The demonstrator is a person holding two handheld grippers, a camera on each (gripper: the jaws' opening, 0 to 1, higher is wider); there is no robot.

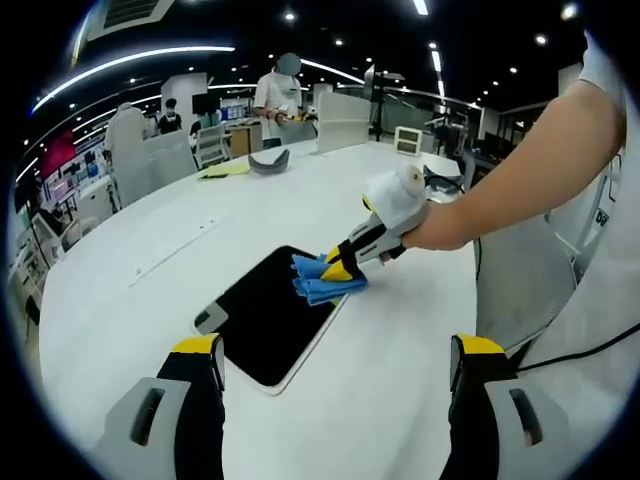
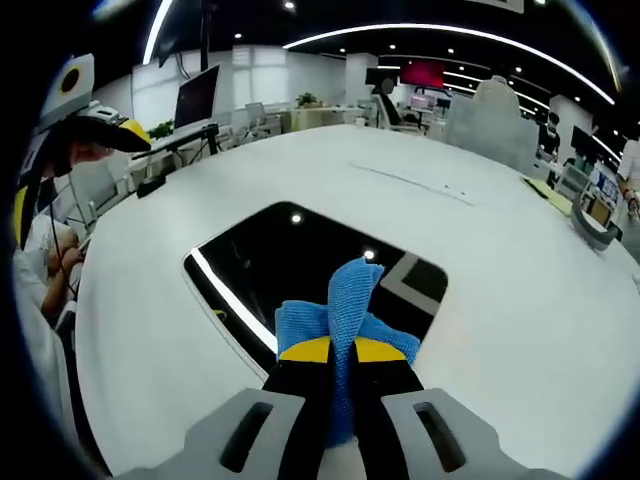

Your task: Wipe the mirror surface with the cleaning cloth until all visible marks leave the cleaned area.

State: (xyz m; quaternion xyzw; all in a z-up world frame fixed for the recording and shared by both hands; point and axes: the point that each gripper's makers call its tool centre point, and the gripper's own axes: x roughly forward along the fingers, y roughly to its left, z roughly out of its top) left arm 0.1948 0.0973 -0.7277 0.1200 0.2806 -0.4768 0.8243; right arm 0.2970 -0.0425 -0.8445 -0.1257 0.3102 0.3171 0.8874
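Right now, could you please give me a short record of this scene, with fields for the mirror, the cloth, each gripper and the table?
mirror: dark rectangle with rounded corners, flat on the table, reflecting ceiling lights
cloth: blue, bunched, pinched by the right gripper, resting at one edge of the mirror
right gripper: jaws closed on the cloth, held by a person's hand
left gripper: jaws spread apart, holding nothing, hovering off the mirror's near edge
table: white, broad
marks on mirror: cannot tell from these views
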